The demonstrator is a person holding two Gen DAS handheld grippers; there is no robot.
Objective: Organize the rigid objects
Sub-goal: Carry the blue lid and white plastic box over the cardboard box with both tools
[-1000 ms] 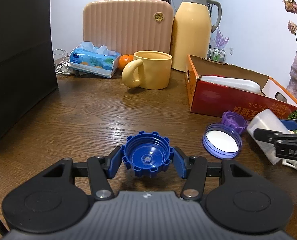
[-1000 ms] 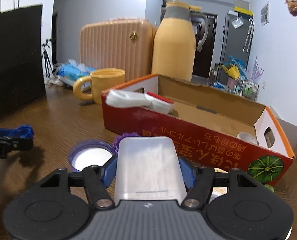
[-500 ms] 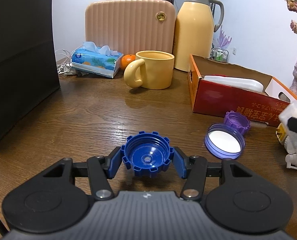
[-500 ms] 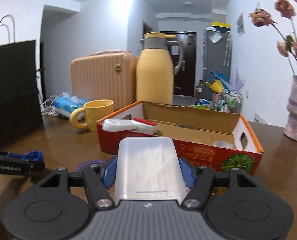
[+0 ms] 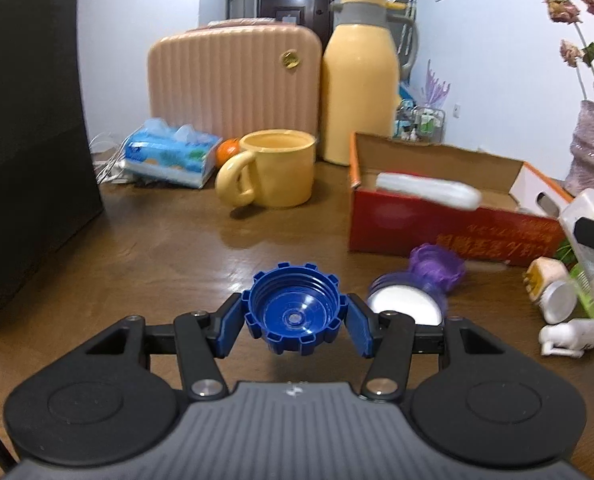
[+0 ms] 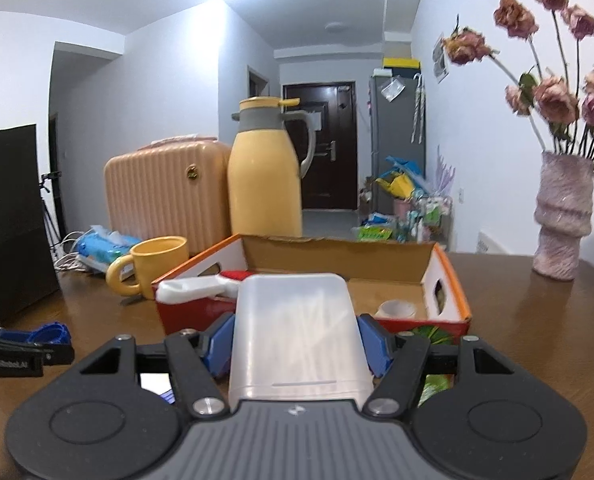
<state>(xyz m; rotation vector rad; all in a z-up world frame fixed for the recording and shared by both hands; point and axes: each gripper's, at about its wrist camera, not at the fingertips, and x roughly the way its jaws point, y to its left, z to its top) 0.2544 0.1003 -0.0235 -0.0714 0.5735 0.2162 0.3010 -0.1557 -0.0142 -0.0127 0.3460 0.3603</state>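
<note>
My left gripper (image 5: 295, 322) is shut on a blue notched cap (image 5: 295, 312), held above the wooden table. My right gripper (image 6: 297, 340) is shut on a translucent white plastic box (image 6: 297, 332), raised in front of the red cardboard box (image 6: 449, 292); the plastic box also shows at the right edge of the left wrist view (image 5: 589, 220). The cardboard box (image 5: 437, 224) holds a white brush with a red part (image 6: 201, 286) and a tape roll (image 6: 397, 309). A purple lid (image 5: 407, 304) and a purple cap (image 5: 437, 266) lie on the table before it.
A yellow mug (image 5: 273, 174), yellow thermos (image 5: 361, 92), pink suitcase (image 5: 233, 84), tissue pack (image 5: 169, 156) and orange (image 5: 227, 150) stand at the back. A black bag (image 5: 29, 140) is at left. A vase (image 6: 563, 216) is at right. Small bottles (image 5: 553, 294) lie right.
Both grippers have risen with their loads. The right gripper lifted the plastic box from the table up toward the cardboard box. The left gripper lifted the blue cap and shifted right.
</note>
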